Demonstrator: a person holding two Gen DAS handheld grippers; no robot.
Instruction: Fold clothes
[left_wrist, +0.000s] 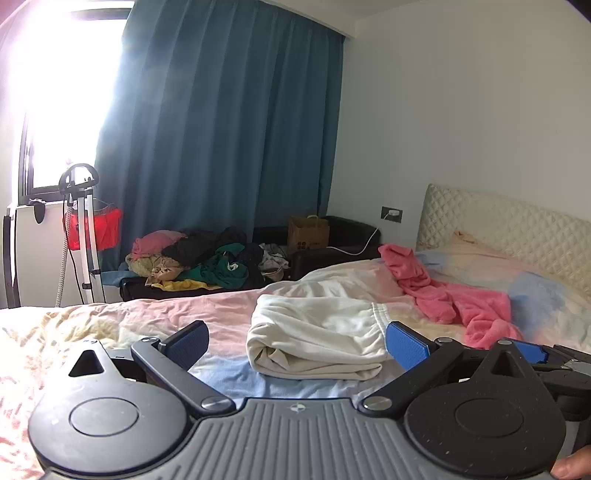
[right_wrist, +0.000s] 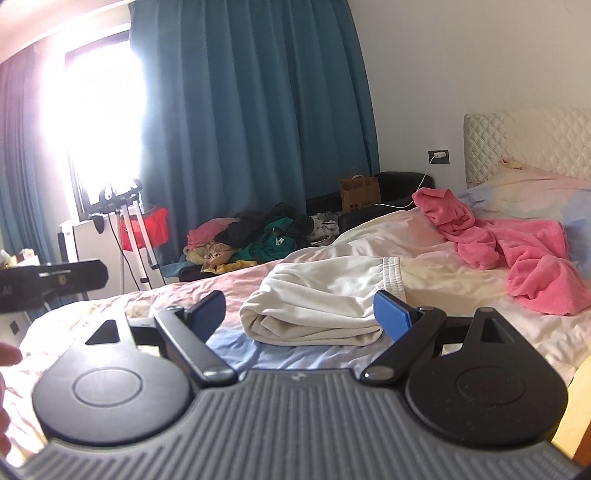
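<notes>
A folded white garment (left_wrist: 317, 336) with an elastic waistband lies on the pastel bed sheet (left_wrist: 229, 306), just ahead of both grippers; it also shows in the right wrist view (right_wrist: 321, 302). My left gripper (left_wrist: 295, 345) is open and empty, its blue pads either side of the garment's near edge, short of it. My right gripper (right_wrist: 299, 314) is open and empty in the same way. A crumpled pink garment (left_wrist: 454, 295) lies farther right near the pillow, also seen in the right wrist view (right_wrist: 517, 243). Part of the right gripper (left_wrist: 546, 354) shows at the left wrist view's right edge.
A pile of mixed clothes (left_wrist: 207, 258) lies on a dark bench beyond the bed. A brown paper bag (left_wrist: 308, 232), a garment steamer stand (left_wrist: 85, 229), a blue curtain (left_wrist: 229, 122), and a quilted headboard (left_wrist: 517, 229) surround the bed.
</notes>
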